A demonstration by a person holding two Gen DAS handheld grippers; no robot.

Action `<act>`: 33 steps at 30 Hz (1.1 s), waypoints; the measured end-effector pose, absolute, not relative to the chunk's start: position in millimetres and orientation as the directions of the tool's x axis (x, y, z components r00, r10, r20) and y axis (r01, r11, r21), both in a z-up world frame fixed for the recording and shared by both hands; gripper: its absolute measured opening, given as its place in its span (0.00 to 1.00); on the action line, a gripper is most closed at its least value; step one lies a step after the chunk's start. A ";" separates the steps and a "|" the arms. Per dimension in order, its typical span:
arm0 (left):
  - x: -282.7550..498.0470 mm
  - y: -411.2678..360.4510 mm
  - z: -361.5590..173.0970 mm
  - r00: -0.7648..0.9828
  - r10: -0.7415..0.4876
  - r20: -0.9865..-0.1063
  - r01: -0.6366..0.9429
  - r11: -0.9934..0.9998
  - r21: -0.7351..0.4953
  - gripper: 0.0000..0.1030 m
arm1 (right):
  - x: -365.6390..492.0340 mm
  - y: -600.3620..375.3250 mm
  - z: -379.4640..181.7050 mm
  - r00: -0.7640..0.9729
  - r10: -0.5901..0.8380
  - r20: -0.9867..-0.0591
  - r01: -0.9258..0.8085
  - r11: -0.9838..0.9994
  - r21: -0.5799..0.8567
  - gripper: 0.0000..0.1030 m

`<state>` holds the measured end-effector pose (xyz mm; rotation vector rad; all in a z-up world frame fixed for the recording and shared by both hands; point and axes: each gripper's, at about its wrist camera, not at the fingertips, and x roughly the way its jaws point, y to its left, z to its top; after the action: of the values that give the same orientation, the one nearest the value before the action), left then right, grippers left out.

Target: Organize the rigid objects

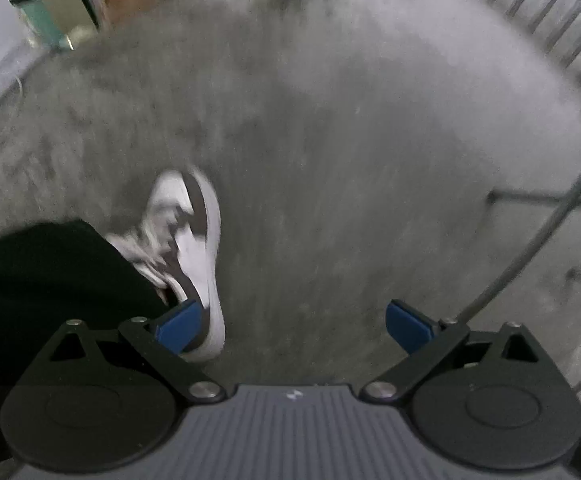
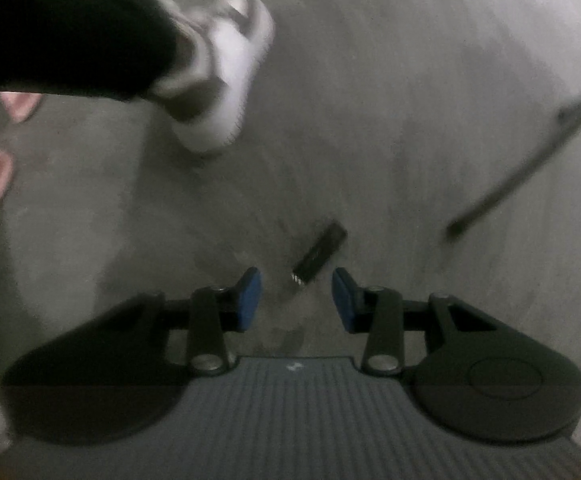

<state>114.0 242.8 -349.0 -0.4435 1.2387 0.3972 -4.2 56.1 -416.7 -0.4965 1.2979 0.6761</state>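
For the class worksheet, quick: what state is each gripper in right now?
Left gripper: open, empty, above the floor.
Right gripper: open, empty; small dark object lies just ahead.

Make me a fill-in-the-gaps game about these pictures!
1. The small dark cylinder lies on the grey concrete ____.
2. The right gripper has ____ finger pads.
3. The left gripper holds ____.
4. The white and dark sneaker is worn below a ____ trouser leg.

Missing words: floor; blue; nothing; black
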 end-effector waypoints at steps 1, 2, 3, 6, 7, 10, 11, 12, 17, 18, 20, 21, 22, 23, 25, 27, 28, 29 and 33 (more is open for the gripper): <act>117.1 242.1 -372.7 0.235 0.040 -0.971 -0.525 0.846 -0.092 0.95 | -2.8 54.4 -432.6 0.123 0.152 -0.981 -0.680 0.733 0.028 0.38; 118.1 237.8 -398.2 0.189 0.016 -0.982 -0.527 0.846 -0.088 0.94 | -2.3 52.0 -446.4 0.125 0.125 -0.984 -0.663 0.749 0.011 0.38; 117.9 236.6 -420.3 0.146 -0.012 -0.989 -0.535 0.840 -0.089 0.93 | -1.3 50.8 -459.9 0.125 0.102 -0.987 -0.648 0.761 -0.003 0.38; 109.3 236.9 -485.5 0.014 -0.117 -0.993 -0.582 0.807 -0.103 0.83 | 5.6 44.4 -497.3 0.108 0.063 -0.992 -0.591 0.807 -0.013 0.38; 105.5 237.0 -501.4 -0.007 -0.142 -0.990 -0.596 0.796 -0.110 0.78 | 6.6 41.5 -503.6 0.106 0.063 -0.992 -0.571 0.821 -0.009 0.38; 97.3 233.1 -530.6 -0.021 -0.186 -0.982 -0.573 0.807 -0.141 0.77 | 14.8 36.9 -517.7 0.098 0.079 -0.992 -0.507 0.862 0.019 0.38; 96.8 230.1 -535.8 -0.014 -0.192 -0.981 -0.548 0.822 -0.153 0.77 | 15.5 37.6 -521.4 0.101 0.092 -0.991 -0.491 0.870 0.031 0.38; 96.7 228.4 -540.2 -0.013 -0.201 -0.979 -0.533 0.830 -0.164 0.77 | 16.3 38.4 -524.8 0.104 0.105 -0.989 -0.482 0.875 0.042 0.38; 94.3 215.9 -559.7 -0.032 -0.297 -0.954 -0.502 0.830 -0.242 0.56 | 25.9 40.2 -540.2 0.081 0.146 -0.986 -0.417 0.903 0.099 0.38; 93.6 214.2 -562.0 -0.036 -0.309 -0.950 -0.497 0.831 -0.251 0.54 | 27.5 40.2 -542.2 0.079 0.152 -0.985 -0.405 0.908 0.108 0.37; 92.4 208.7 -564.6 -0.034 -0.319 -0.947 -0.476 0.838 -0.266 0.48 | 31.0 43.7 -552.7 0.069 0.162 -0.984 -0.375 0.919 0.125 0.36; 94.2 204.3 -560.2 -0.034 -0.321 -0.947 -0.466 0.843 -0.269 0.46 | 31.9 42.6 -555.3 0.067 0.169 -0.983 -0.359 0.924 0.134 0.36; 94.4 203.0 -562.0 -0.035 -0.327 -0.944 -0.459 0.844 -0.276 0.40 | 32.3 42.7 -558.8 0.067 0.168 -0.984 -0.349 0.928 0.134 0.36; 96.1 200.5 -563.5 -0.039 -0.340 -0.940 -0.456 0.843 -0.287 0.36 | 33.2 42.3 -561.8 0.064 0.166 -0.984 -0.343 0.930 0.134 0.36; 99.2 197.6 -567.3 -0.043 -0.354 -0.934 -0.445 0.844 -0.300 0.33 | 36.6 41.0 -571.1 0.060 0.165 -0.984 -0.332 0.933 0.136 0.36; 102.8 194.0 -571.4 -0.046 -0.359 -0.932 -0.422 0.853 -0.307 0.33 | 36.5 40.1 -575.9 0.060 0.160 -0.985 -0.330 0.935 0.132 0.35; 104.3 192.0 -573.0 -0.052 -0.359 -0.932 -0.413 0.857 -0.307 0.33 | 35.5 39.8 -575.3 0.075 0.167 -0.983 -0.333 0.934 0.133 0.35; 105.7 190.2 -575.3 -0.053 -0.365 -0.929 -0.408 0.857 -0.314 0.33 | 34.0 40.6 -574.3 0.083 0.166 -0.983 -0.339 0.932 0.129 0.35; 111.4 185.3 -583.5 -0.071 -0.370 -0.926 -0.399 0.861 -0.314 0.30 | 27.0 41.6 -571.6 0.103 0.160 -0.982 -0.356 0.927 0.114 0.33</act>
<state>111.4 185.3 -583.5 -0.6027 1.6766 0.0264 27.0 41.6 -571.6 -0.1663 1.4184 0.3834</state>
